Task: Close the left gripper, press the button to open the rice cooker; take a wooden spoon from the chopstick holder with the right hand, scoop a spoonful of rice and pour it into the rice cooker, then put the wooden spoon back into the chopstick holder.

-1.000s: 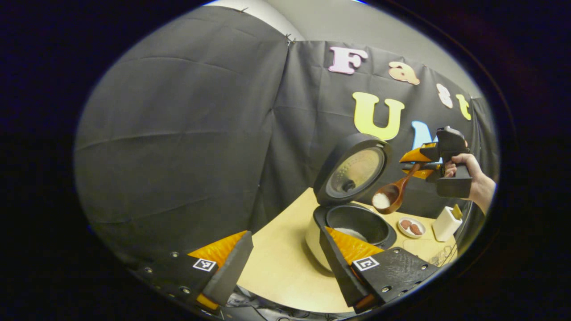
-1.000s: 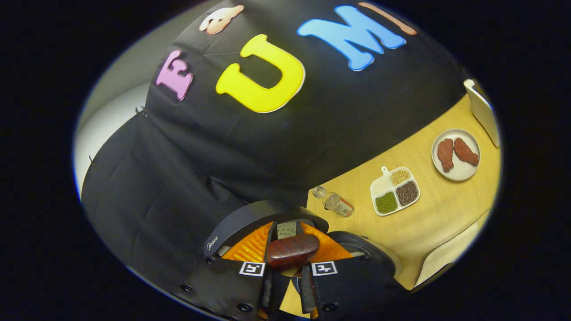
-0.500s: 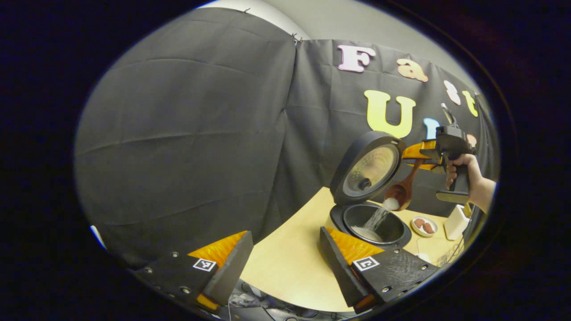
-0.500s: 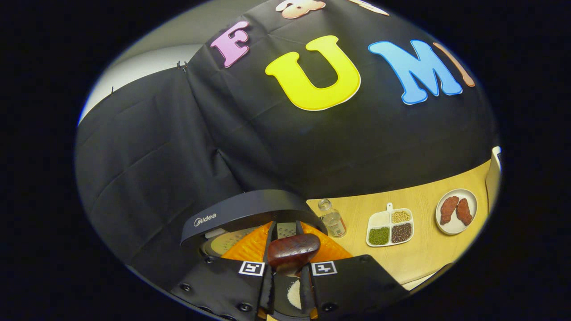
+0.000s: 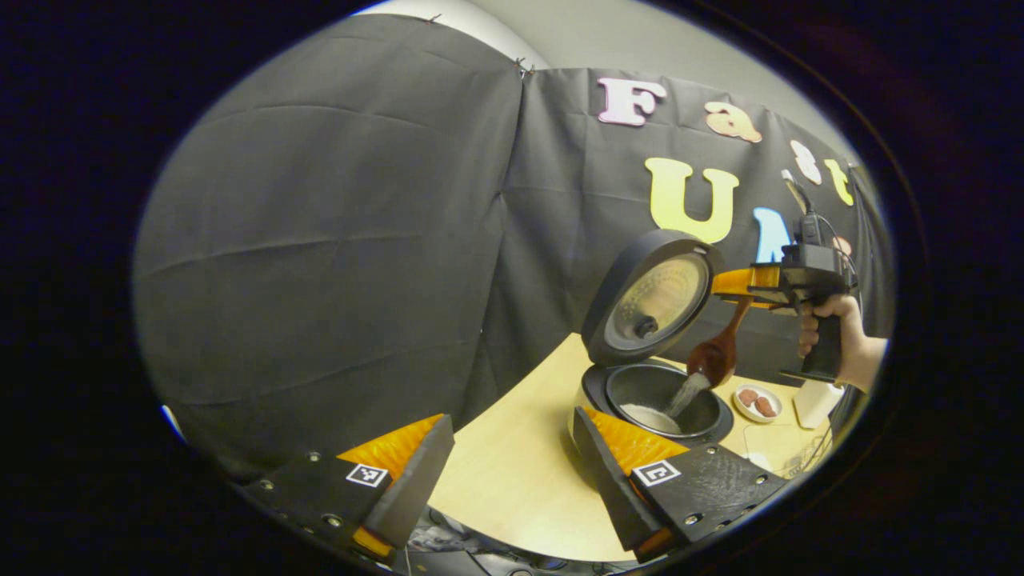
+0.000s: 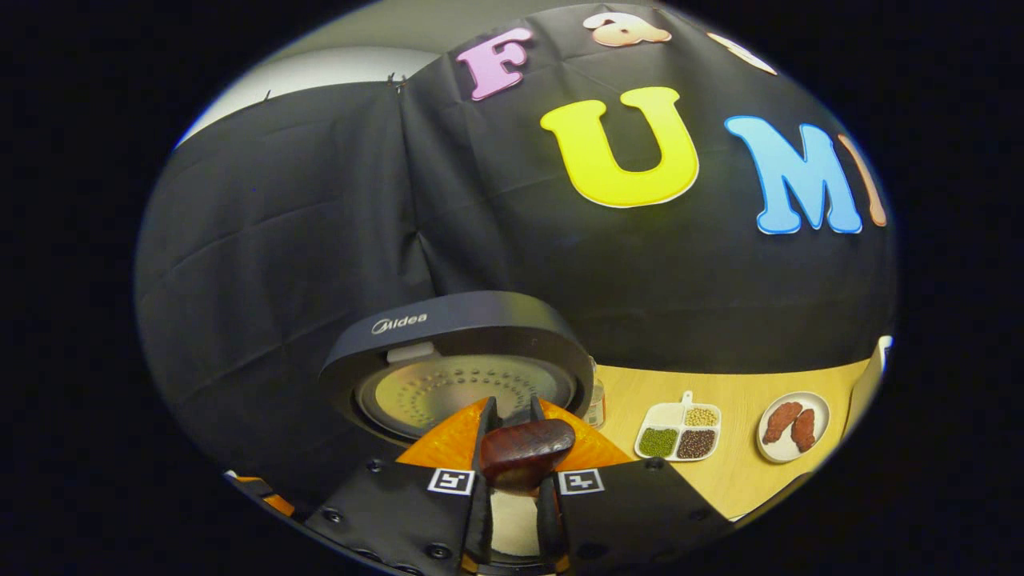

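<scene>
While the right claw [image 5: 740, 286] stands clamped on the handle of the wooden spoon [image 5: 714, 356], the bowl of the spoon is tipped above the open rice cooker [image 5: 652, 394] and a stream of rice [image 5: 682, 394] falls into the inner pot. In the right gripper view the handle end of the spoon sits pinched between both fingers, with the raised lid [image 6: 456, 356] directly ahead. The left claw [image 5: 512, 448] hangs wide open and empty above the counter [image 5: 512, 472], near the cooker. To finish the pour well, the spoon should be rolled further with its lip kept over the middle of the pot, so that no grain lands on the rim or counter, and held clear of the lid. Compared with a second ago, when the spoon was level and heaped with rice, it is now tilted steeply and nearly emptied; the right claw has levelled out and faces the lid squarely.
</scene>
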### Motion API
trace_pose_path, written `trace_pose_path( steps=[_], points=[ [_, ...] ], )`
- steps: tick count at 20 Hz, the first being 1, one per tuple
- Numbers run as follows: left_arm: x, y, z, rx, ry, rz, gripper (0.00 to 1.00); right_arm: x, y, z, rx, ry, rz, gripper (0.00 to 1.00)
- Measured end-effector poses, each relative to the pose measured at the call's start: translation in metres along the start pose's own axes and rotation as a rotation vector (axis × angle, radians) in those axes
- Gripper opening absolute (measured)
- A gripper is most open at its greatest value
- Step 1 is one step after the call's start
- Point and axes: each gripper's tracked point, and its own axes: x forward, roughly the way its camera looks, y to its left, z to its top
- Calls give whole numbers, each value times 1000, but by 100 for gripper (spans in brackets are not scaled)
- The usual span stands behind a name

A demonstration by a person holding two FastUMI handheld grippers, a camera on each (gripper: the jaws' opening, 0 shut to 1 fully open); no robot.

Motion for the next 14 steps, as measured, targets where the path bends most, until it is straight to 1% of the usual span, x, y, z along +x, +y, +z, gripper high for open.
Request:
trace_pose_path(
  steps=[1, 3, 9, 14],
  points=[
    [0, 0, -1, 4, 4, -1, 94, 0, 2, -4, -19, 6, 4, 24],
    [-1, -1, -4, 9, 9, -4, 95, -1, 7, -8, -52, 2, 17, 24],
    [-5, -4, -11, 32, 15, -17, 94, -3, 21, -22, -176, 6, 59, 24],
    [-6, -15, -12, 52, 8, -47, 94, -17, 29, -24, -282, -16, 68, 24]
  ],
)
